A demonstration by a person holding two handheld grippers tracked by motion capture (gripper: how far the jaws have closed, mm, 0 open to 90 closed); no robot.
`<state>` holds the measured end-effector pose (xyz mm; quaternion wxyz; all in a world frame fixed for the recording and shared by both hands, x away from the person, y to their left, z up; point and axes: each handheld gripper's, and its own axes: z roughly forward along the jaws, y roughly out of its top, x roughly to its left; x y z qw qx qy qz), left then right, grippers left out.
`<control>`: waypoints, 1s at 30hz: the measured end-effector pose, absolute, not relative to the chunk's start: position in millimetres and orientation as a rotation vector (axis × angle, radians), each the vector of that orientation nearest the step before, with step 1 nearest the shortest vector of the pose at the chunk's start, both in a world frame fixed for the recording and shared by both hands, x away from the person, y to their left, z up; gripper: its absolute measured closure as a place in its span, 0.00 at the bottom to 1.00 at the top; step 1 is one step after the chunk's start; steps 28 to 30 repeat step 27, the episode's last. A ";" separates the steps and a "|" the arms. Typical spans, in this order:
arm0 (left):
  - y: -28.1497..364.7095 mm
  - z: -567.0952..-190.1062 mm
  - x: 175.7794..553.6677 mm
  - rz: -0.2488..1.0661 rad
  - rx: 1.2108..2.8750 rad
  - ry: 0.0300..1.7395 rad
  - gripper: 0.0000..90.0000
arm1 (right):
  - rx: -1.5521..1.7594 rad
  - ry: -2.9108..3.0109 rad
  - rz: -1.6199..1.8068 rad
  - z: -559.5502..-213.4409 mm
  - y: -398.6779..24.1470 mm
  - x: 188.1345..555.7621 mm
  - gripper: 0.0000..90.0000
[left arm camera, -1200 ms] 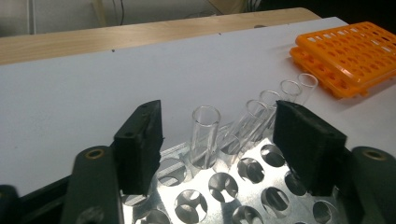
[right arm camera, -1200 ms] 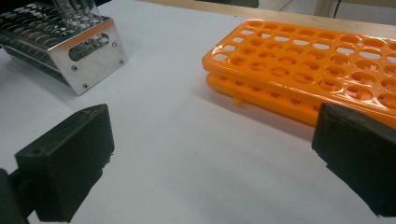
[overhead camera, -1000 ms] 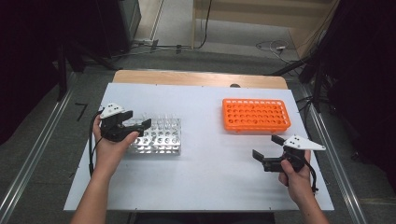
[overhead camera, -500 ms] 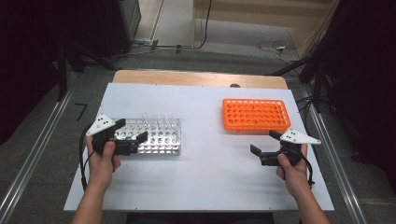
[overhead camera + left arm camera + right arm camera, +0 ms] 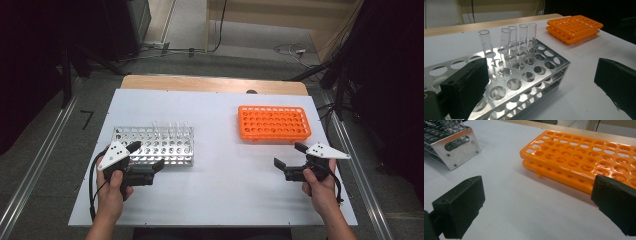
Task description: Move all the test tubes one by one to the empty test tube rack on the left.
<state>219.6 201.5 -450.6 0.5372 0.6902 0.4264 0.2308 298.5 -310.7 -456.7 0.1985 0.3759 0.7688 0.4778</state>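
The left gripper [image 5: 146, 156] sat at the near left corner of the metal rack [image 5: 165, 147], its jaws having just opened wide with nothing between them. Five glass tubes [image 5: 509, 40] stood upright in the rack's far rows, ahead of those jaws, long axes vertical. The right gripper [image 5: 287, 155] rested near the orange rack [image 5: 272, 122], jaws wide and empty, so the left hand [image 5: 112, 187] was much nearer the tubes on the bench [image 5: 225, 170].
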 end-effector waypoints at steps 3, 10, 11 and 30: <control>202.6 -453.2 212.0 0.554 1.631 1.009 0.00 | 1.060 2.147 1.331 -458.6 -316.0 295.8 0.00; 210.6 -457.2 195.2 0.562 1.605 0.975 0.00 | 1.082 2.122 1.333 -463.7 -333.0 284.1 0.00; 212.2 -457.5 192.8 0.559 1.604 0.973 0.00 | 1.090 2.117 1.333 -464.5 -335.7 282.3 0.00; 220.0 -465.0 192.8 0.560 1.592 0.977 0.00 | 1.136 2.071 1.323 -471.9 -354.4 272.3 0.00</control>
